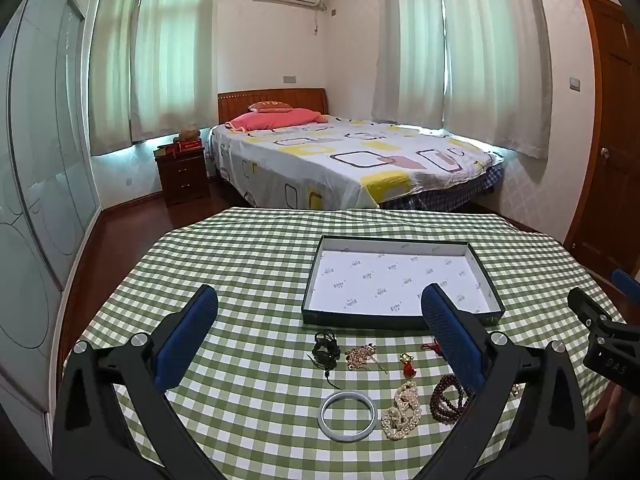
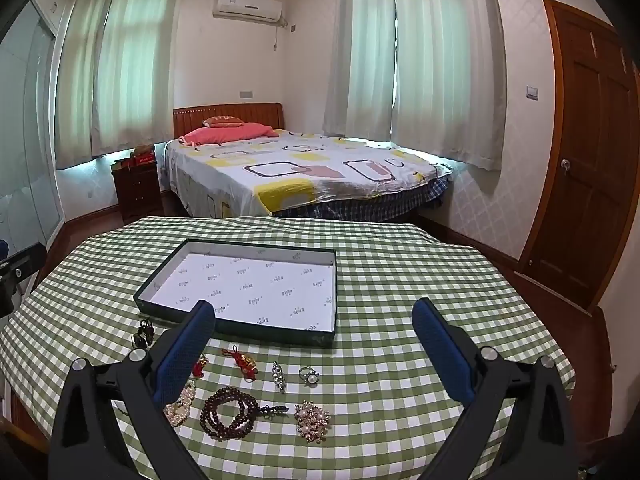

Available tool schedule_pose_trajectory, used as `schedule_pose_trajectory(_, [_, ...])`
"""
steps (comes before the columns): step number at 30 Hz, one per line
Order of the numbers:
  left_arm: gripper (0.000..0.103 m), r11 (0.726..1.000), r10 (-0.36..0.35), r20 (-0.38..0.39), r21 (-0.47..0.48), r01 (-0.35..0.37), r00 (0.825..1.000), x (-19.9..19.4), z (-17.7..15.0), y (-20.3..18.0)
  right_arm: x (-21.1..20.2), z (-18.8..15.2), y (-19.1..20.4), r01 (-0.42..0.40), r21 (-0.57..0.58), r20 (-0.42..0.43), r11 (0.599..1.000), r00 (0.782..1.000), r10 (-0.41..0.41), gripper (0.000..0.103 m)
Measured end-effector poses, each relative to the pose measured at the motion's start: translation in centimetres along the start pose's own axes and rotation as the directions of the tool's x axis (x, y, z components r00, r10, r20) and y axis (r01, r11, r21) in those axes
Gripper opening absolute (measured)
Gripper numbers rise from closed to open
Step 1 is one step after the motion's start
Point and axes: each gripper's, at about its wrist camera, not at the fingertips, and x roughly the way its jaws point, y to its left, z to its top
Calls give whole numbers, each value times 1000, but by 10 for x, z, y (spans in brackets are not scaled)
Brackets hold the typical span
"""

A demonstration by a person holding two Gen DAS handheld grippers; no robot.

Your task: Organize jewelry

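Note:
A shallow dark-rimmed box (image 1: 400, 318) (image 2: 236, 330) with a white printed lining lies empty on the checked tablecloth. In front of it lies the jewelry: a pale bangle (image 1: 348, 415), a pearl strand (image 1: 402, 412), a dark red bead bracelet (image 1: 448, 398) (image 2: 232, 412), a black ornament (image 1: 325, 350), a gold chain piece (image 1: 362, 356), a small red charm (image 1: 407, 364). The right wrist view adds a red knot charm (image 2: 242, 360), a crystal clip (image 2: 279, 376), a pearl ring (image 2: 309, 375) and a pearl brooch (image 2: 313, 420). My left gripper (image 1: 320, 308) and right gripper (image 2: 314, 322) hover open above these, holding nothing.
The green-and-white checked table (image 1: 248, 248) ends just beyond the box. Behind it stand a bed (image 1: 340, 160), a dark nightstand (image 1: 182, 176), curtained windows and a wooden door (image 2: 592, 152). The right gripper's body (image 1: 600, 328) shows at the right edge of the left wrist view.

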Motion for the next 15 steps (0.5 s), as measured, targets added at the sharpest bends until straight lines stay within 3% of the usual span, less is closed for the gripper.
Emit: schedule_pose_trajectory(15, [99, 1000, -1, 4, -5, 1, 1000, -1, 1, 3, 1, 10, 0, -4, 10, 17, 1000, 1000, 4, 96])
